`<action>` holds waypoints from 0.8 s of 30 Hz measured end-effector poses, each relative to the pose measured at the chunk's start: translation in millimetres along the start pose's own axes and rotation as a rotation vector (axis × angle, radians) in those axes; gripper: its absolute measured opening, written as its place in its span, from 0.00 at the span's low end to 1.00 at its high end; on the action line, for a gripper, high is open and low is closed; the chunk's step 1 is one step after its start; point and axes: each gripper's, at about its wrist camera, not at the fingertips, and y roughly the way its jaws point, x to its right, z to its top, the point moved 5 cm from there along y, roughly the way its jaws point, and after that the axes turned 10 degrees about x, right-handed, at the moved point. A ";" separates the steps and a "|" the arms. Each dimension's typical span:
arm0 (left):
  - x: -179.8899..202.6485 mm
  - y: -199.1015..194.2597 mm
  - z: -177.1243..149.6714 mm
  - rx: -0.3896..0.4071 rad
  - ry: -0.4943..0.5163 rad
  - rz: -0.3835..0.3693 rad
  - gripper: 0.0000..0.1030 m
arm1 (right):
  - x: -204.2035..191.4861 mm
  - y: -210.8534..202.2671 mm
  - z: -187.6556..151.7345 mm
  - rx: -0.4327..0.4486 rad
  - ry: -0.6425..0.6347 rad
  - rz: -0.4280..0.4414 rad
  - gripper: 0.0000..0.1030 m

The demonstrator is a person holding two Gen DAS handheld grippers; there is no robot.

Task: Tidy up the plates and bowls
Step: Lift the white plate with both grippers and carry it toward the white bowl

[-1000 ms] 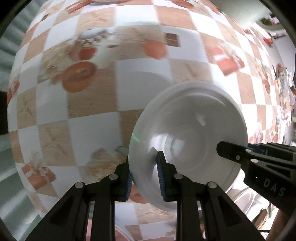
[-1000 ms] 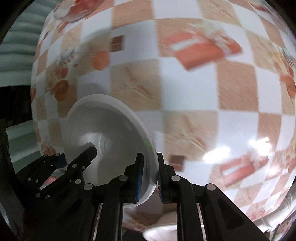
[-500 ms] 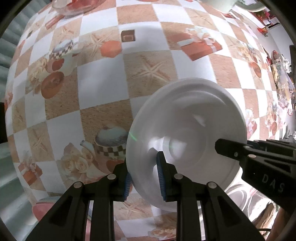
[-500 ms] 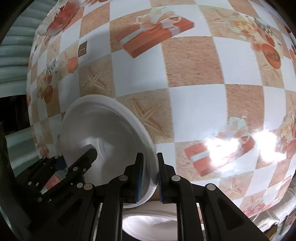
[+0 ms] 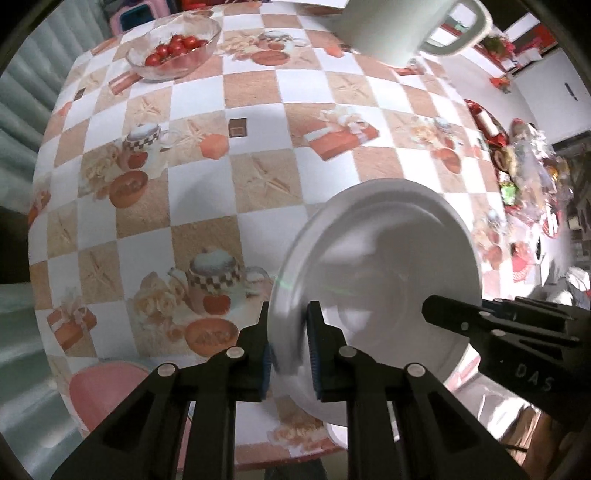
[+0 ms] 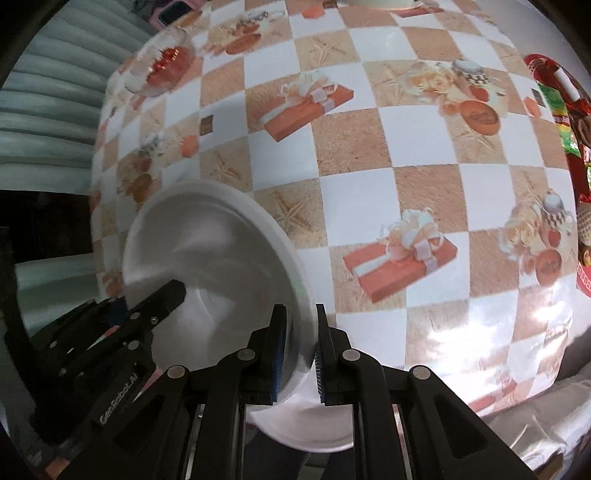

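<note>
Left wrist view: my left gripper [image 5: 288, 332] has just been closing and clamps the white plate's [image 5: 384, 280] rim at 7 o'clock; my right gripper [image 6: 298, 341] pinches the opposite rim. I hold the plate tilted, hollow toward me, above the checkered tablecloth [image 5: 258, 184]. A glass bowl of tomatoes [image 5: 173, 48] sits at 11 o'clock, a white mug [image 5: 402, 26] at 1 o'clock.

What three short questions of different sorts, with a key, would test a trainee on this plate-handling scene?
1. True or false: the white bowl rests flat on the checked tablecloth.
2. How many grippers clamp the bowl's rim?
3. What fills the glass bowl at the table's far end? A) red cherry tomatoes B) green grapes C) rice

Key
1. False: it is lifted and tilted.
2. Two: left gripper, right gripper, on opposite sides.
3. A
</note>
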 end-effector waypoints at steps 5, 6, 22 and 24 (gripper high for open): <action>25.1 -18.8 -13.0 0.015 0.102 0.006 0.18 | 2.3 -19.7 -20.0 0.017 -0.017 -0.021 0.16; 28.2 -21.1 -16.1 0.014 0.120 0.005 0.18 | 4.7 -23.1 -24.7 0.017 -0.011 -0.019 0.16; 74.5 -24.2 -62.8 -0.067 0.295 -0.037 0.18 | 38.9 -45.9 -88.6 0.006 0.085 -0.061 0.16; 74.8 -21.6 -66.2 -0.075 0.294 -0.038 0.18 | 41.1 -44.1 -93.3 0.002 0.094 -0.065 0.16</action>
